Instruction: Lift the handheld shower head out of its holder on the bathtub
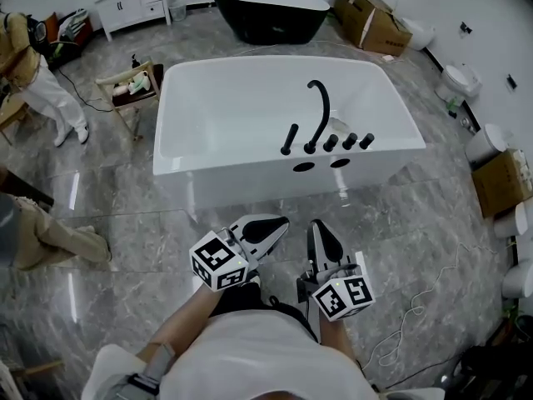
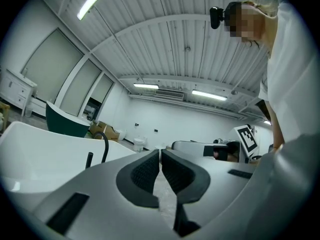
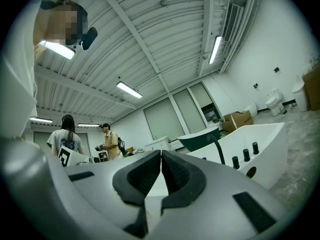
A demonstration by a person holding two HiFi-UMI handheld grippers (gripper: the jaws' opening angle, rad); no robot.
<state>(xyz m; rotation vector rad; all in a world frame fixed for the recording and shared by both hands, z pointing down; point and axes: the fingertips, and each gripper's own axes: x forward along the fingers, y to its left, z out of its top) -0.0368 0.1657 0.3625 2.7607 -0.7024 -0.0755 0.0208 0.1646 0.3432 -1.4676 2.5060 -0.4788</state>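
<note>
The handheld shower head (image 1: 289,139) stands upright in its holder on the near rim of the white bathtub (image 1: 208,161), a slim black stick at the left end of the row of black fittings. Just right of it rises the curved spout (image 1: 320,107), then three knobs (image 1: 349,141) in a line towards the tub's right end. Two dark oval holes (image 1: 304,167) sit in the tub's near wall below the fittings.

Both tools are well apart from the tub, with a band of grey marble floor (image 1: 125,215) between their tips and the near wall. The left gripper (image 1: 277,222) has its jaws pressed together and holds nothing; its own view shows the dark pads (image 2: 147,171) meeting at the tip. The right gripper (image 1: 319,225) is likewise closed and empty, its pads (image 3: 177,171) touching. The two lie side by side, near each other, both pointing at the tub's near wall.

Floor runs along the tub's left and right ends. To the far left a small wooden stand (image 1: 133,86) sits near the tub's left corner, and a person (image 1: 29,65) stands beyond it. At the near left another person's leg (image 1: 50,233) reaches in. Cardboard boxes (image 1: 500,182) and toilets (image 1: 458,80) line the right side, and a cable (image 1: 416,307) trails on the near right floor. A black bathtub (image 1: 271,11) stands beyond the far rim
</note>
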